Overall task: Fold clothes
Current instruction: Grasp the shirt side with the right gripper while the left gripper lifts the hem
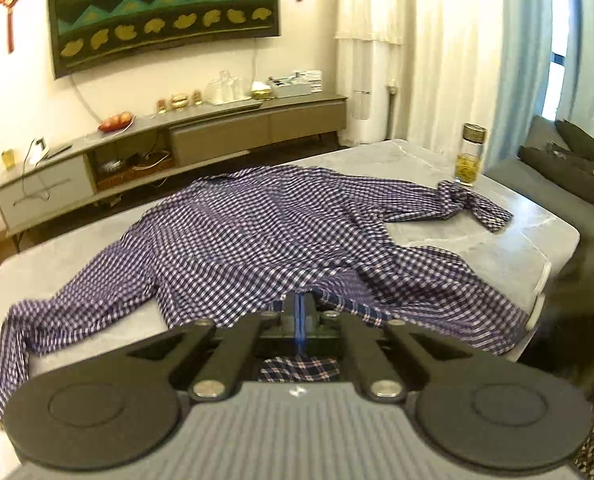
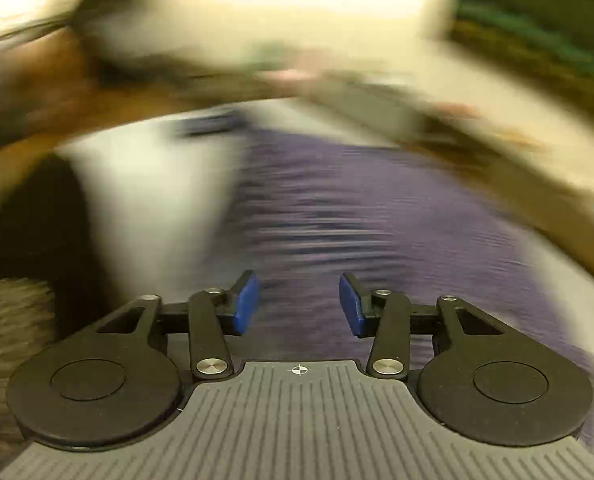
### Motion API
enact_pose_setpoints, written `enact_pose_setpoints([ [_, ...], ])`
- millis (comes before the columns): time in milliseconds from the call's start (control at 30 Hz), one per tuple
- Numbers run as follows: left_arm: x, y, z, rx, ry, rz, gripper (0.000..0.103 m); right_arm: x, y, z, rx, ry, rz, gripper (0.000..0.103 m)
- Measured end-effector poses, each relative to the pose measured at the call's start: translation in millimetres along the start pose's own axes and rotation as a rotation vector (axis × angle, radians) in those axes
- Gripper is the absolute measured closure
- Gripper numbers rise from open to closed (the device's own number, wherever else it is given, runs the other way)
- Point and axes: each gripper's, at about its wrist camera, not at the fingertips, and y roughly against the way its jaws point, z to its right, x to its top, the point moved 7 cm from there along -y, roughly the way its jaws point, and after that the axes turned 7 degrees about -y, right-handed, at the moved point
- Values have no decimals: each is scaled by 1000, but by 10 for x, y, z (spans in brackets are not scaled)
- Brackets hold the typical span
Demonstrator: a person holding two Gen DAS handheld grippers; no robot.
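A blue and white checked shirt (image 1: 257,232) lies spread on the grey table (image 1: 477,240), sleeves out to the left and right. My left gripper (image 1: 299,312) is shut on the shirt's near edge, with cloth pinched between the blue pads. In the right wrist view my right gripper (image 2: 299,304) is open and empty, its blue pads (image 2: 247,300) apart above the shirt (image 2: 337,208). That view is heavily motion-blurred.
A glass jar with yellow contents (image 1: 469,156) stands on the table's far right by the sleeve end. A low TV cabinet (image 1: 177,136) with small items lines the back wall. A dark sofa (image 1: 569,176) is at the right.
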Motion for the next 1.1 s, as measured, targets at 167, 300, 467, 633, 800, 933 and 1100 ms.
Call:
enact_pose_setpoints([
  [167,113,239,207,0,-96,42,102,-333,-773,-446,-22,146,-150,65],
  [300,186,364,91,57,-69,81,102,-482,-980,-170,17,52,-229,75],
  [467,114,295,163,38,-101,45,95,-474,-817,-58,177,-40,-308,103],
  [633,-460,-173,595,34,-268,-160,56,-354,-805,370,81,-197,-223,93],
  [800,-1034,-656,723,66,-332,-351,35,-243,-922,514,-47,-195,-123,77],
  [933,-1155,-844,700,60,-343,-399,64,-157,-1009,566,-156,-164,-45,73],
  [1100,-822,-690,546,118,-337,-326,100,-179,-890,707,-334,-162,-10,73],
])
